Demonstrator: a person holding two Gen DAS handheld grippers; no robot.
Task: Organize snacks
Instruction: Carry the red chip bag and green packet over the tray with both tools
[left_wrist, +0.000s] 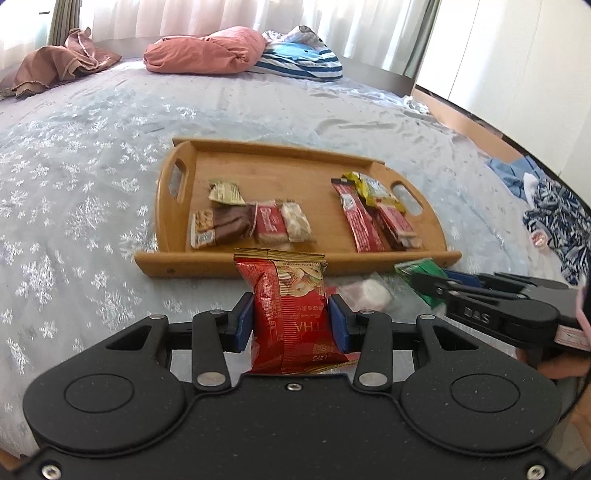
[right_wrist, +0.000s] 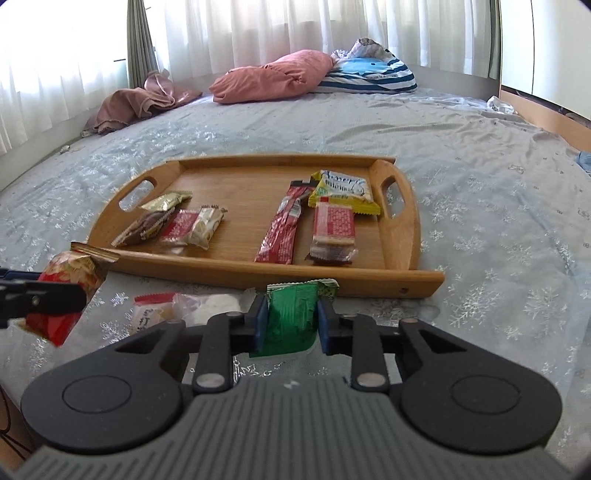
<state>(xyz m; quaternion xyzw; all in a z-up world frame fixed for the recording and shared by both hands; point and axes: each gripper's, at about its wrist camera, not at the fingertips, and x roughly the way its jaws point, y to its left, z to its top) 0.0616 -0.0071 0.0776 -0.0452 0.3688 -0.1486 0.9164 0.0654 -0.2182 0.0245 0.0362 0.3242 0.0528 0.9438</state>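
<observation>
On a bed, the left gripper (left_wrist: 291, 319) pinches a puffy red snack bag (left_wrist: 288, 314) across its middle, just short of the wooden tray (left_wrist: 295, 264) at 12 o'clock. The right gripper (right_wrist: 291, 319) clamps a green packet (right_wrist: 291, 317) lying before the tray. Both look light, crinkly and crushable, best held mid-body, gently.

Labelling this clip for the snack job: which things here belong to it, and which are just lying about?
Job: wooden tray; red snack bag in left gripper; green packet in right gripper; clear-wrapped snack.

Lying about: pink pillow; striped cushion; brown cloth.
</observation>
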